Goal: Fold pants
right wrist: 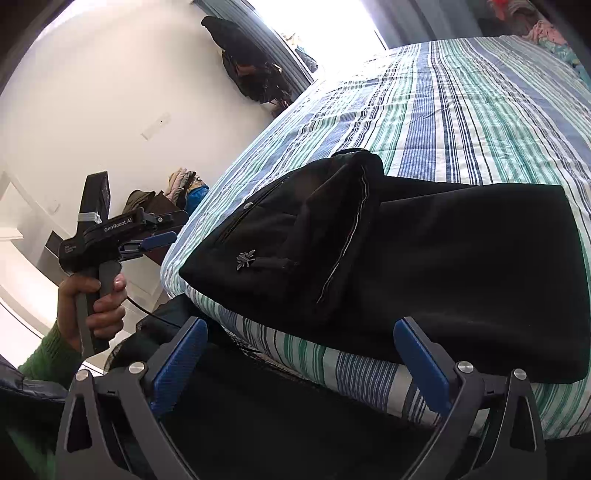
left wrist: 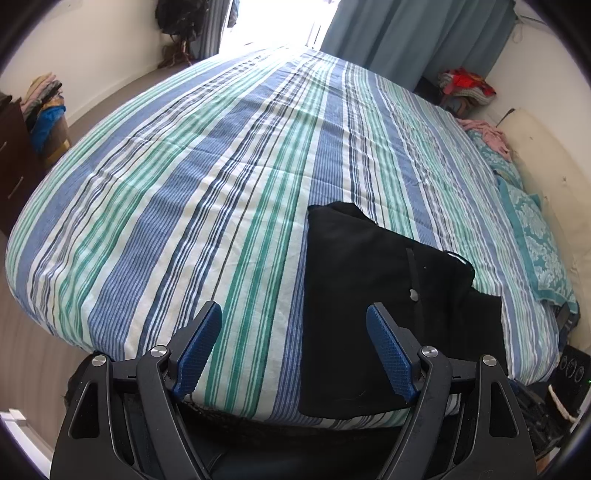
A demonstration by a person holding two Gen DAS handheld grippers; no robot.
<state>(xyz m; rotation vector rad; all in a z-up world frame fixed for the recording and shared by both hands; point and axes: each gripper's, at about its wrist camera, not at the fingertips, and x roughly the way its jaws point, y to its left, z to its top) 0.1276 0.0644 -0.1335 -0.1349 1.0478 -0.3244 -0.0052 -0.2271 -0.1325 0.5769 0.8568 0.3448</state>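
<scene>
The black pants (left wrist: 373, 295) lie folded in a compact stack near the front edge of the striped bed (left wrist: 221, 184). In the right wrist view the pants (right wrist: 424, 266) show a small metal emblem and a seam on top. My left gripper (left wrist: 295, 325) is open and empty, hovering over the bed's front edge, just left of the pants. It also shows in the right wrist view (right wrist: 159, 240), held in a hand off the bed's side. My right gripper (right wrist: 299, 339) is open and empty, just in front of the pants' near edge.
Teal patterned pillows (left wrist: 532, 229) lie along the bed's right side. Clothes piles (left wrist: 465, 86) sit at the back right and on a dresser (left wrist: 40, 107) at left. Curtains (left wrist: 406, 33) and a bright window are behind the bed.
</scene>
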